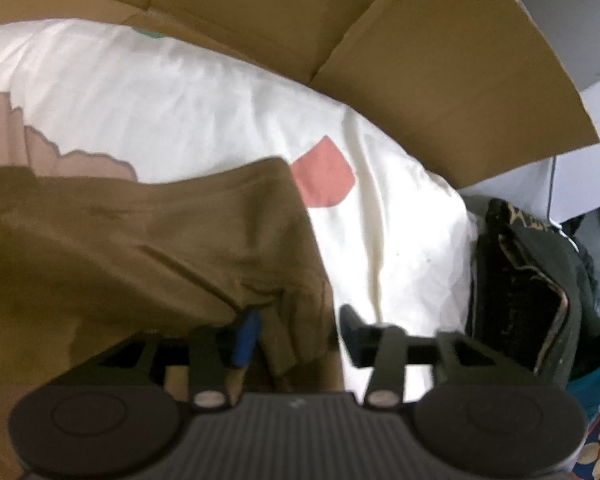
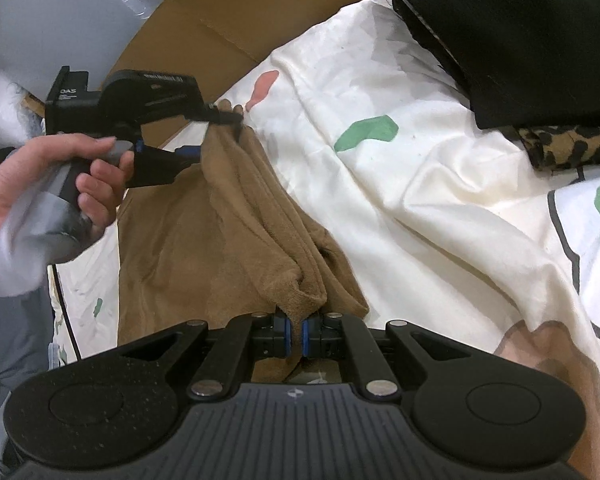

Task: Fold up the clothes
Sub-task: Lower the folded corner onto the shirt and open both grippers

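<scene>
Spreading apart, my left gripper (image 1: pixel 300 334) has brown fabric between its fingers, but the pads aren't pressing it. That brown garment (image 2: pixel 240 216) lies bunched across the white printed sheet (image 2: pixel 420 200), with cardboard (image 1: pixel 420 60) behind the sheet. My left hand (image 2: pixel 40 184) grips its handle left of the garment. My right gripper (image 2: pixel 295 338) is pressed together, pinching the garment's near edge. Dark clothing (image 2: pixel 520 40) sits right of the garment.

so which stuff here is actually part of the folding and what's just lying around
In the job:
- brown garment
- left gripper, open
- right gripper, shut on the garment

Lying about:
- cardboard
- white sheet
- black fabric
- leopard-print cloth
</scene>
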{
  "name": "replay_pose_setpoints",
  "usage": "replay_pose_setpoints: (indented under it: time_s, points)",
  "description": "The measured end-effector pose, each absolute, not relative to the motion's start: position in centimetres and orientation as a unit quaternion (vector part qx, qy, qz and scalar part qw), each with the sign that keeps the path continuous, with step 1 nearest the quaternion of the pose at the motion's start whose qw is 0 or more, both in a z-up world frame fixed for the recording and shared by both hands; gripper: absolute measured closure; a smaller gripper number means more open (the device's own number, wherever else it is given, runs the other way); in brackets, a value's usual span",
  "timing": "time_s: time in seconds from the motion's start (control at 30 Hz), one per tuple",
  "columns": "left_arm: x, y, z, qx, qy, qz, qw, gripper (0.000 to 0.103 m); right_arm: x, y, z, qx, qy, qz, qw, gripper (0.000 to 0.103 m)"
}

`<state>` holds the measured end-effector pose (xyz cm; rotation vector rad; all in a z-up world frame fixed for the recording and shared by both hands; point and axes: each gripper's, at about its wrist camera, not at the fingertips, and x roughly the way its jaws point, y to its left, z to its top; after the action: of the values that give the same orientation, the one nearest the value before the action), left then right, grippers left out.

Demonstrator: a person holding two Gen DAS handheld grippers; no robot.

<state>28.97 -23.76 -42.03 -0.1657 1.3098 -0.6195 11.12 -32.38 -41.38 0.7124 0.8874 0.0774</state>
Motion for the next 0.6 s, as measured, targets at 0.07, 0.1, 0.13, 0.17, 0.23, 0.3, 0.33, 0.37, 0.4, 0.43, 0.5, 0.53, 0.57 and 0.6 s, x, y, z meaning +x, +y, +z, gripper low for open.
replay_pose_setpoints:
  time_s: [0.07,0.1,0.13,0.17,0.23,0.3,0.33,0.37,0.4,0.43,0.5,0.53,0.57,0.6]
  points:
    - [29.2,-23.6,-41.3,-0.068,0.592,-0.285,0.751,0.046,11.1,-32.4,-41.5,0.338,0.419,0.036,0.842,0.100]
    - [29.3,-23.4,-40.9,-0.065,0.588,-0.287,0.754,0.046,11.2,-32.4,-41.5,0.339,0.419,0.035,0.841,0.100]
    - [29.4,-23.2,-40.5,-0.061,0.582,-0.292,0.756,0.047,11.4,-32.5,-41.7,0.342,0.419,0.035,0.840,0.100]
    - [29.5,-23.0,-40.1,-0.057,0.577,-0.296,0.759,0.049,11.6,-32.6,-41.9,0.347,0.420,0.034,0.838,0.100]
    - [29.5,-22.5,-39.3,-0.034,0.565,-0.312,0.763,0.053,11.7,-32.9,-42.1,0.356,0.420,0.032,0.834,0.100]
    - [29.2,-22.1,-38.9,-0.006,0.559,-0.324,0.763,0.060,11.6,-33.1,-42.2,0.366,0.420,0.029,0.830,0.100]
    - [29.0,-22.0,-39.1,0.007,0.561,-0.326,0.761,0.068,11.6,-33.2,-42.4,0.370,0.420,0.028,0.828,0.100]
    - [28.8,-21.9,-39.2,0.020,0.563,-0.328,0.758,0.076,11.7,-33.2,-42.5,0.373,0.422,0.027,0.826,0.100]
    - [28.7,-22.0,-39.5,0.029,0.564,-0.330,0.756,0.079,11.8,-33.2,-42.7,0.377,0.423,0.026,0.824,0.100]
    - [28.5,-22.1,-39.8,0.039,0.565,-0.333,0.754,0.080,11.9,-33.3,-42.8,0.382,0.424,0.025,0.821,0.100]
    - [28.2,-22.4,-40.3,0.060,0.560,-0.337,0.754,0.080,12.0,-33.4,-43.0,0.389,0.429,0.025,0.815,0.098]
    - [28.1,-22.7,-40.5,0.072,0.554,-0.339,0.757,0.080,12.1,-33.5,-43.1,0.393,0.431,0.026,0.812,0.097]
    - [28.1,-22.9,-40.7,0.077,0.550,-0.342,0.758,0.080,12.1,-33.7,-43.1,0.396,0.432,0.028,0.810,0.096]
    - [28.2,-23.2,-41.0,0.080,0.548,-0.344,0.758,0.080,12.1,-33.9,-43.1,0.398,0.433,0.030,0.808,0.094]
